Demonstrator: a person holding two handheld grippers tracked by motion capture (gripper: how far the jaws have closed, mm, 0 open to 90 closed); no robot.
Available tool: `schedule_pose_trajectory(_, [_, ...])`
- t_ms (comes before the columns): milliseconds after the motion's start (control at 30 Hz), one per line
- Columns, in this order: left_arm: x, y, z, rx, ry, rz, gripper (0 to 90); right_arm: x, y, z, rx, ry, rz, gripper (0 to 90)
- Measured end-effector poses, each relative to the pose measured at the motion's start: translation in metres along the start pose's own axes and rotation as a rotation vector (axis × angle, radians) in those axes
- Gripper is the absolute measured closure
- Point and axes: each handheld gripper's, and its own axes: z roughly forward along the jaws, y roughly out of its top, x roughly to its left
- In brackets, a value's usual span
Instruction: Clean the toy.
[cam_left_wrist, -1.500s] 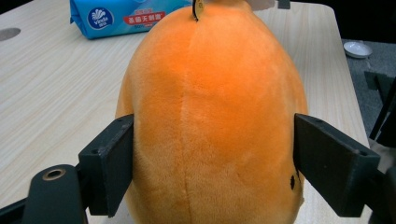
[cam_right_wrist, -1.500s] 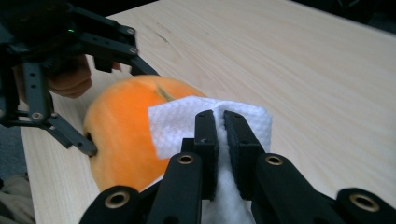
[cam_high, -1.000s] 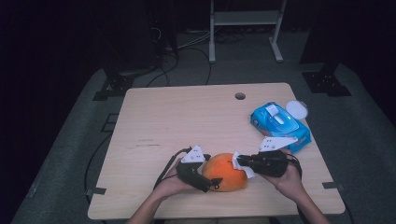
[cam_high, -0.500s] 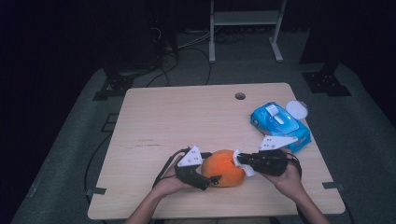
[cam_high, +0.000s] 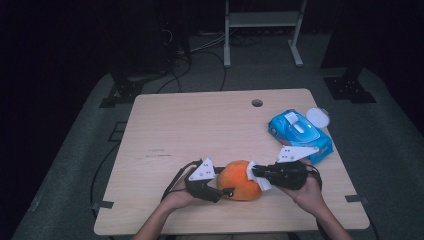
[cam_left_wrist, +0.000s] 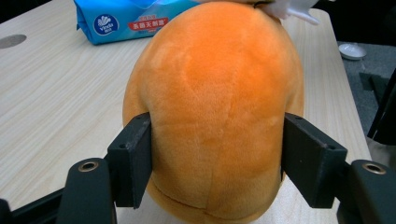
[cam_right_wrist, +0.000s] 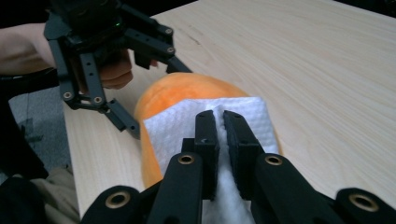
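Orange plush (cam_left_wrist: 212, 112) sits clamped in left claw (cam_left_wrist: 217, 161); right claw (cam_right_wrist: 223, 135) pinches white wipe (cam_right_wrist: 177, 126) atop it.

blue wipes pack (cam_high: 299, 135), white lid (cam_high: 318, 118), wooden table (cam_high: 200, 125)

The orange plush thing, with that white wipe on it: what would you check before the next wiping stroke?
1. Left gripper braces the orange plush toy, a jaw on each side: ok.
2. Right gripper pinches the white wipe: ok.
3. Wipe lies on the toy's surface: ok.
4. Toy rests on the table: ok.
5. Blue wipes pack sits clear of both grippers: ok.
6. How hard the wipe presses: cannot tell.
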Motion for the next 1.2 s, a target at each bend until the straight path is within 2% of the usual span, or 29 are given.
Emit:
schedule_pose_trajectory(133, [0.0,0.0,0.0,0.002,-0.006,-0.002,30.9,-0.014,-0.007,-0.004,0.005,-0.045,0.03,83.8])
schedule_pose_trajectory(200, [0.002,0.002,0.0,0.001,-0.012,-0.032,23.9,-0.018,-0.012,-0.004,0.014,-0.03,0.056,83.8])
schedule_pose_trajectory(233, [0.003,0.003,-0.001,-0.006,-0.018,-0.062,19.8,-0.018,-0.012,-0.004,0.015,-0.031,0.052,83.9])
schedule_pose_trajectory(267, [0.006,0.004,-0.001,-0.03,-0.025,-0.098,17.7,-0.016,-0.012,-0.003,0.019,-0.03,0.045,83.9])
schedule_pose_trajectory(300, [0.006,0.004,-0.001,-0.03,-0.025,-0.098,15.9,-0.015,-0.011,-0.002,0.018,-0.02,0.04,83.9])
schedule_pose_trajectory(333, [0.008,0.005,-0.001,-0.056,-0.035,-0.137,15.9,-0.015,-0.011,-0.002,0.018,-0.02,0.04,83.9])
schedule_pose_trajectory(367, [0.008,0.006,-0.001,-0.053,-0.04,-0.147,16.3,-0.011,-0.009,0.0,0.018,0.002,0.029,83.9])
schedule_pose_trajectory(467, [0.0,0.006,0.001,-0.041,-0.029,-0.085,24.8,-0.005,-0.006,0.001,0.018,0.007,0.018,83.8])
schedule_pose_trajectory(567, [-0.008,0.011,0.001,-0.021,-0.021,0.008,28.2,0.005,-0.001,0.003,0.002,0.03,-0.002,83.8])
schedule_pose_trajectory(633, [-0.012,0.012,0.001,-0.015,-0.019,0.038,28.6,0.01,0.003,0.004,-0.003,0.037,-0.025,83.8])
schedule_pose_trajectory(733, [-0.011,0.011,0.0,-0.021,-0.027,0.033,28.7,0.011,0.005,0.003,0.003,0.031,-0.044,83.8])
schedule_pose_trajectory(833, [-0.008,0.009,0.0,-0.029,-0.034,0.001,26.6,0.001,0.001,0.0,0.009,0.009,-0.027,83.8])
schedule_pose_trajectory(900, [-0.007,0.009,-0.001,-0.034,-0.036,-0.005,26.3,-0.007,-0.005,-0.003,0.024,-0.016,-0.004,83.8])
schedule_pose_trajectory(967, [-0.008,0.01,0.0,-0.033,-0.034,0.0,26.7,-0.012,-0.01,-0.005,0.019,-0.003,0.026,83.8])
schedule_pose_trajectory(1133, [-0.011,0.013,0.001,-0.028,-0.035,0.018,25.8,0.0,-0.002,-0.002,0.016,0.011,-0.021,83.8])
schedule_pose_trajectory(1200, [-0.008,0.012,0.0,-0.035,-0.051,-0.019,21.3,0.002,-0.001,-0.002,0.019,0.012,-0.029,83.8])
